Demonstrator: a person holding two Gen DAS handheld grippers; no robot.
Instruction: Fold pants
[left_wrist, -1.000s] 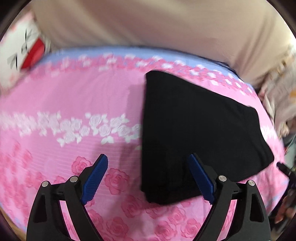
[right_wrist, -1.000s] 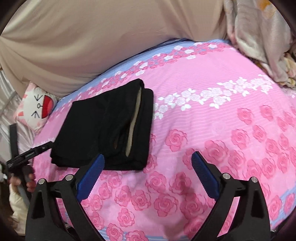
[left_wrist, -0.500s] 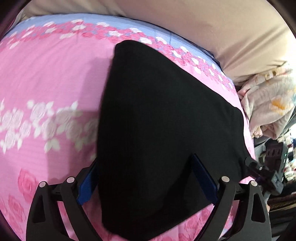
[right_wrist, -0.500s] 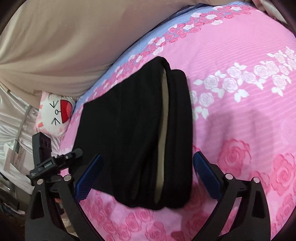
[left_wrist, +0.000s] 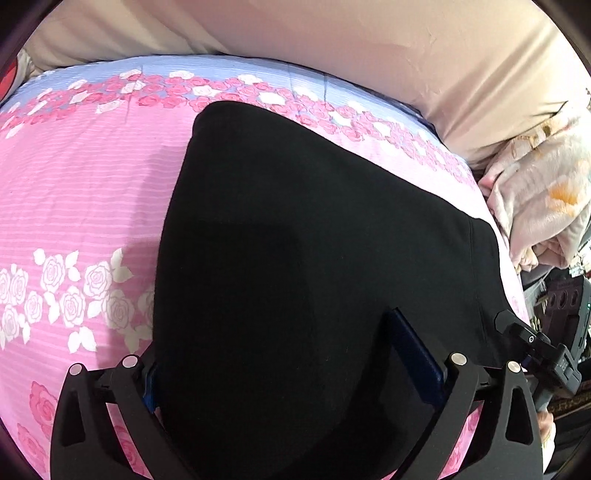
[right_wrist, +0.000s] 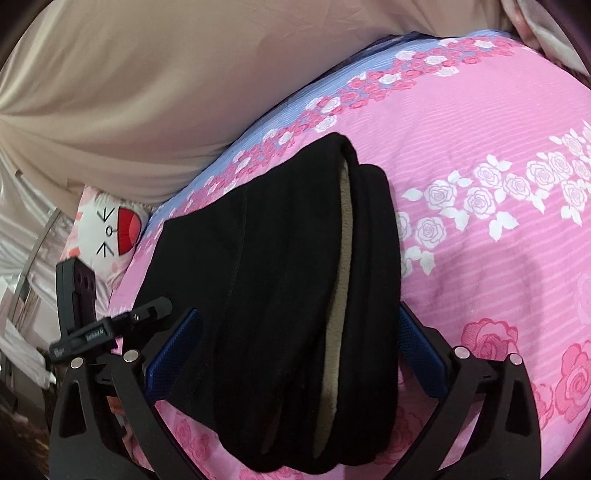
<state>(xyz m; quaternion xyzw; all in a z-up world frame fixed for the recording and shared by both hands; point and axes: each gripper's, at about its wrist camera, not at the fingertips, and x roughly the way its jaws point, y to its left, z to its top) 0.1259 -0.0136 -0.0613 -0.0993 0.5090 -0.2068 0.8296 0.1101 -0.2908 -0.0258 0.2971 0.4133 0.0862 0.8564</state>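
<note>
Both grippers, L (left_wrist: 284, 354) & R (right_wrist: 299, 347), spread wide astride folded black pants (left_wrist: 314, 240) on pink floral sheet (left_wrist: 74, 184); nothing clamped.

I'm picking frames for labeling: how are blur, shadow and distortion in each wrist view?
Left wrist view: sharp, but the pants are a nearly featureless black; a soft shadow falls on the sheet beside them; fisheye bends the bed edge. Right wrist view: sharp, seams and tan lining readable; edges bow and corners darken.
</note>
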